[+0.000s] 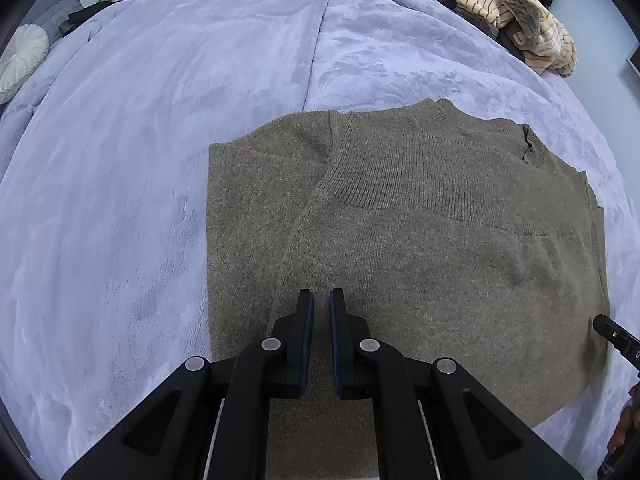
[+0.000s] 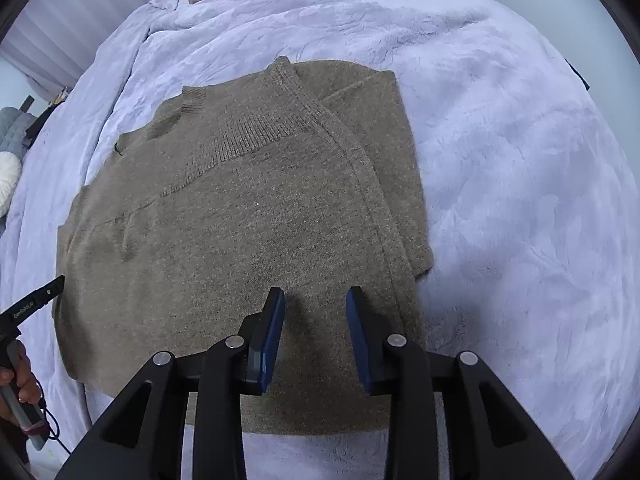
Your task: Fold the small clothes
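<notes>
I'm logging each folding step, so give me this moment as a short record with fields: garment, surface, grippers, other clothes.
garment: brown knit sweater, lying flat, its sides folded in over the body
surface: pale blue plush blanket under the sweater
left gripper: shut, nothing between its jaws, above the sweater's near part
right gripper: open, nothing between its jaws, above the sweater's near part
other clothes: heap of striped and brown clothes at the far edge of the blanket

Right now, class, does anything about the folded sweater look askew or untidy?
Mostly neat. The brown sweater lies flat on the blanket, but its far edge is uneven, with a ribbed cuff poking out.
</notes>
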